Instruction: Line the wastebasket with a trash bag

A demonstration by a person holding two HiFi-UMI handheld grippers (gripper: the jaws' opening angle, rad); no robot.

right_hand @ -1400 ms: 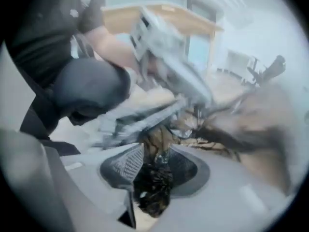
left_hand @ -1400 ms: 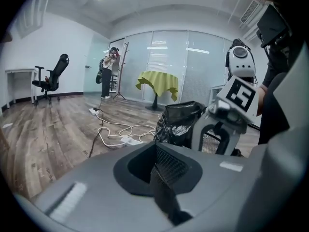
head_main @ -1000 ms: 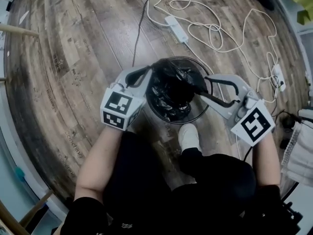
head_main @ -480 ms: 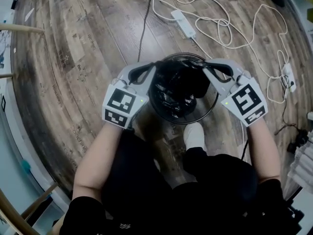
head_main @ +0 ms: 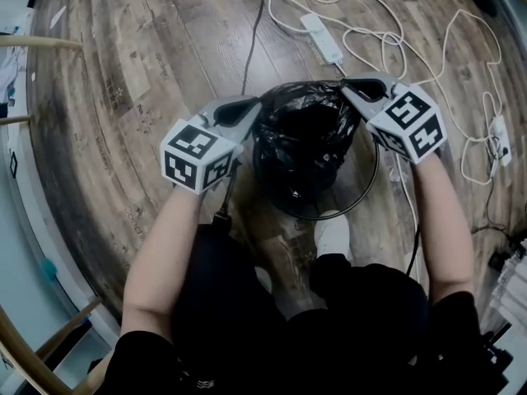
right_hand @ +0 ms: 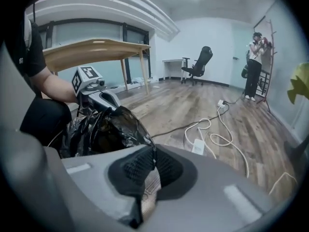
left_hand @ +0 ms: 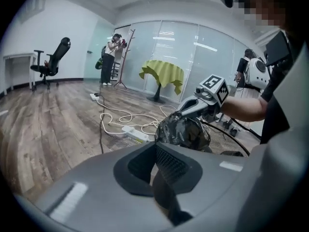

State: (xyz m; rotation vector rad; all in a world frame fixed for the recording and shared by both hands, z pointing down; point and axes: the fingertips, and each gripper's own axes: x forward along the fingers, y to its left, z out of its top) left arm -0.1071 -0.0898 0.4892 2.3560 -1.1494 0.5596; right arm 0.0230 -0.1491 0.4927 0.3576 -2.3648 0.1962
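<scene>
I look steeply down from the head onto the trash bag, left claw and right claw cameras low, close, facing each other across it

The right gripper, open a second ago at the 3 o'clock side of the wastebasket, now clamps the trash bag at 1 o'clock. The bag mouth spreads wider across the rim.

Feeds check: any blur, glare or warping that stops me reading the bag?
Head view: sharp, floor bends toward the edges; the trash bag is glossy black, folds hard to separate. Left gripper view: dark round border, mosaic patch top right, bag sharp. Right gripper view: same border, bag highlights crisp.
</scene>
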